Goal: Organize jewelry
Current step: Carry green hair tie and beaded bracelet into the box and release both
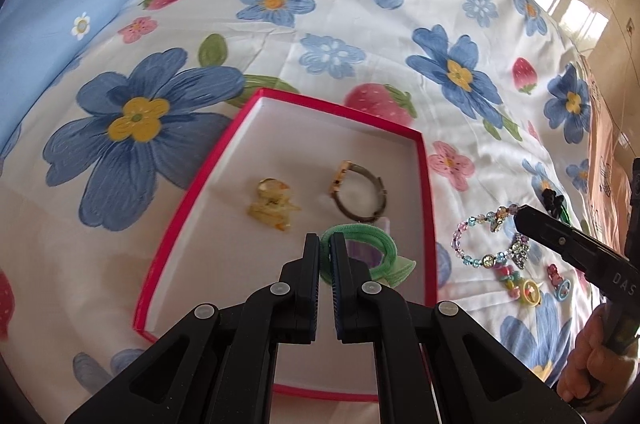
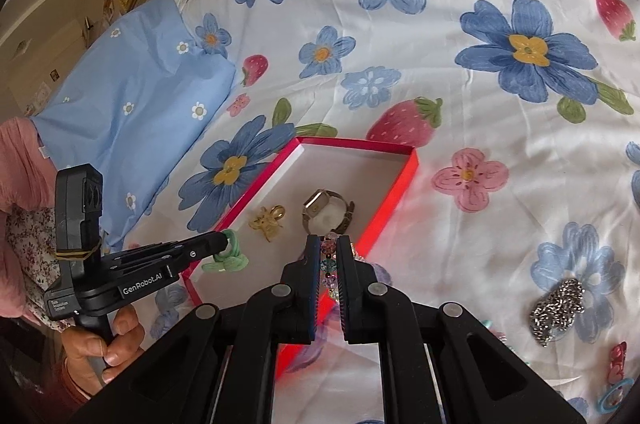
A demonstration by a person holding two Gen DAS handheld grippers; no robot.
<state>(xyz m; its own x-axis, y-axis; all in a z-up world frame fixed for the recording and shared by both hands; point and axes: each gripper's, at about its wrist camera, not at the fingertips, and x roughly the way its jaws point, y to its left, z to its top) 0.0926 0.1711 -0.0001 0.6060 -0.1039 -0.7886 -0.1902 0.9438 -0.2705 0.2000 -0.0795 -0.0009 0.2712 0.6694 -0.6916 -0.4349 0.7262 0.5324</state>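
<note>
A red box with a white inside lies on the flowered bedsheet. In it are a yellow hair claw and a wristwatch. My left gripper is shut on a green hair tie over the box's near end. My right gripper is shut on a pastel beaded bracelet, just outside the box's right wall.
A silver glitter clip and small colourful rings lie on the sheet right of the box. A blue pillow sits at the left. Beyond the bed's right edge is a tiled floor.
</note>
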